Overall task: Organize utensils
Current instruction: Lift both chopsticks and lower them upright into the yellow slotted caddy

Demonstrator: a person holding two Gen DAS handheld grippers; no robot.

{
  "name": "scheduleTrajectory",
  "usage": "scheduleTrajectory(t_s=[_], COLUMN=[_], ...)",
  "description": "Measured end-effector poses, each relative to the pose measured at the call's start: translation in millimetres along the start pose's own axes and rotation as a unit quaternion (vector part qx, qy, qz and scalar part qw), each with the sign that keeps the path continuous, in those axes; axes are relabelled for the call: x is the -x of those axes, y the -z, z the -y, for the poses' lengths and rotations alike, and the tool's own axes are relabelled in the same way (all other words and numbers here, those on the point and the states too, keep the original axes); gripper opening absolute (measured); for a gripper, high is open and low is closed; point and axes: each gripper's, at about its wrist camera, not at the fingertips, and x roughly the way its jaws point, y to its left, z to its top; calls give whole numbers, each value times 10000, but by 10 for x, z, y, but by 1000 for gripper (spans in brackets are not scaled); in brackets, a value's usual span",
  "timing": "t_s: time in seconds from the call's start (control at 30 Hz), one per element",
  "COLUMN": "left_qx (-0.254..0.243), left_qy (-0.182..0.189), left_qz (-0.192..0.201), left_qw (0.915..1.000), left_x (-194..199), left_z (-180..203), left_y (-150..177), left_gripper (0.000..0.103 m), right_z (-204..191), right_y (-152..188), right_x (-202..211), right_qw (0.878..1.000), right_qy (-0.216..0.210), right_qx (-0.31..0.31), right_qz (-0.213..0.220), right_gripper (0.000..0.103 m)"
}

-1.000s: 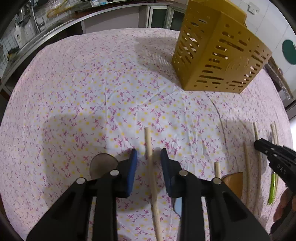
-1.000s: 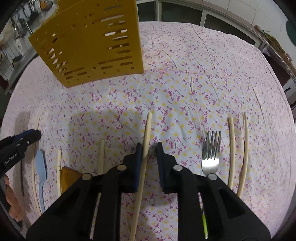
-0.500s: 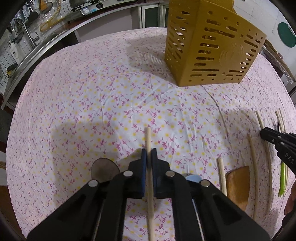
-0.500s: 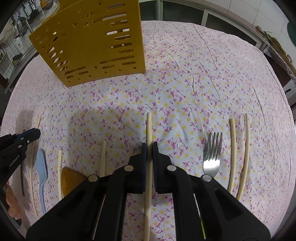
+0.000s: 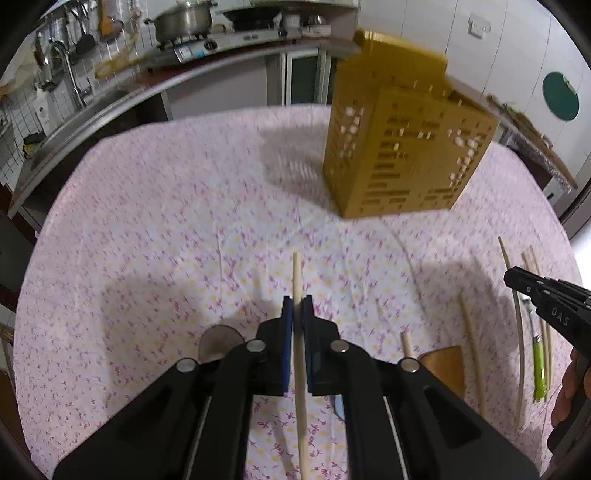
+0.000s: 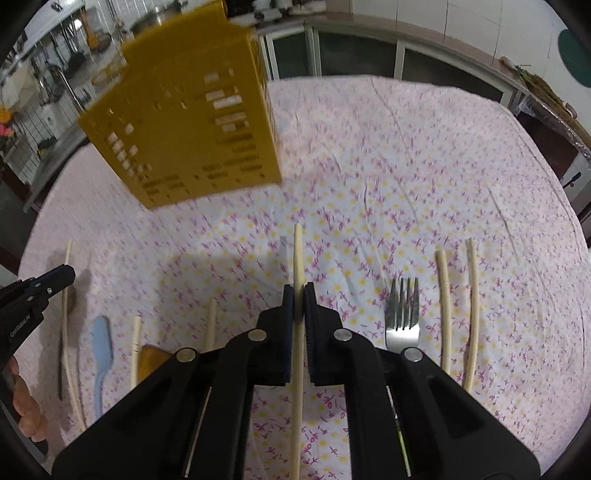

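Note:
My left gripper (image 5: 297, 301) is shut on a pale wooden chopstick (image 5: 296, 273) and holds it lifted over the floral tablecloth. My right gripper (image 6: 298, 291) is shut on another pale chopstick (image 6: 297, 254), also lifted. The yellow perforated utensil holder (image 5: 399, 155) stands upright ahead, to the right in the left wrist view and to the upper left in the right wrist view (image 6: 192, 133). On the cloth lie a steel fork (image 6: 402, 314), two chopsticks (image 6: 445, 295) to its right, a light blue spoon (image 6: 101, 343) and a brown spatula (image 5: 445, 369).
A round metal spoon bowl (image 5: 218, 338) lies left of my left gripper. More chopsticks (image 5: 471, 339) and a green-handled utensil (image 5: 539, 373) lie at the right. A kitchen counter with stove and pot (image 5: 184, 22) runs behind the table.
Both grippers closed on their chopsticks and lifted them off the cloth. The views tilted up, so the holder and the kitchen behind show more.

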Motion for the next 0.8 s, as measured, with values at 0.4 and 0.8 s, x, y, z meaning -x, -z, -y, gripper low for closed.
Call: scheduleTrajectory(t_s=[0.4, 0.8], left_qx=[-46, -115], left_qy=[93, 215], left_qz=[1601, 2205], left_qw=[9870, 9751], left_x=[808, 1242], left_z=[124, 173], left_y=[-263, -568], left_gripper=[6, 6], right_z=[-204, -199], right_y=[-167, -321], right_x=[938, 1191], right_qw=[9810, 9487], right_qy=[-319, -434], right_qx=[101, 324], right_qz=[1911, 3115], right_gripper=[7, 7])
